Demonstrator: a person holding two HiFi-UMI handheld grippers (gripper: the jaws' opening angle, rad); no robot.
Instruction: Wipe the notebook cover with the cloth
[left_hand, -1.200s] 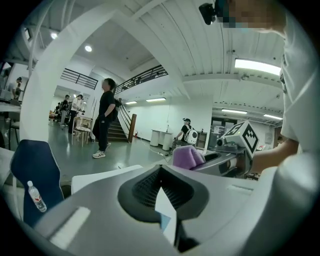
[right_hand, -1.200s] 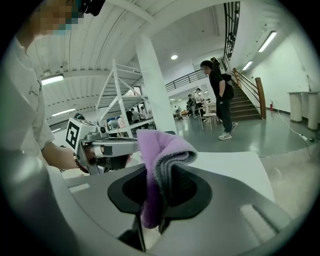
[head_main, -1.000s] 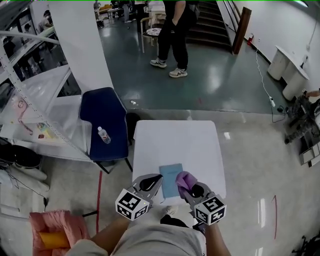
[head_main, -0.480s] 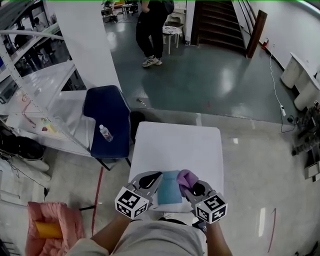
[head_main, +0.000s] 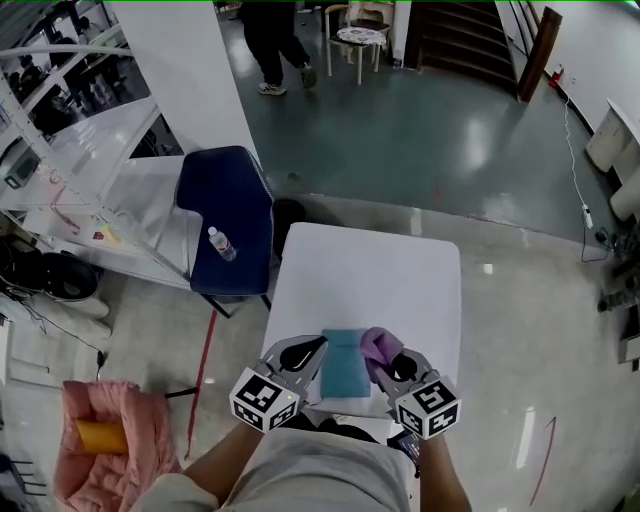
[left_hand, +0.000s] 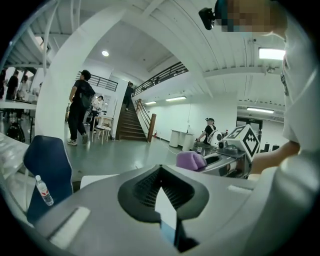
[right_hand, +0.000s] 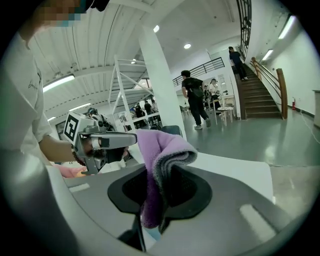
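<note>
Head view, looking steeply down at a white surface (head_main: 372, 272).

- Right gripper (head_main: 386, 362): jaws clamped on a purple cloth (right_hand: 161, 154). The cloth is folded, stands up out of the jaws and droops over toward the far side. It fills the gap between the pads.
- Left gripper (left_hand: 167, 221): jaws drawn nearly together, leaving only a thin wedge of gap. Nothing is held. Through the wedge show the white surface and a sliver of blue.
- Notebook (head_main: 343, 364): teal-blue cover, lying flat on the near part of the surface, between the two grippers. The left gripper's tip is at its left edge and the right gripper's tip at its right edge. The cloth sits at the notebook's upper right corner; I cannot tell whether it touches the cover.
- Both grippers are level with each other and angled inward.
- Beyond and left of the left gripper: a dark blue chair (head_main: 228, 215) with a small plastic bottle (head_main: 221, 243) lying on the seat.
- Behind and left of the left gripper, on the floor: a pink bundle (head_main: 100, 440).
- Far ahead: a person (head_main: 272, 40) on the grey floor, near a staircase (head_main: 470, 35).
</note>
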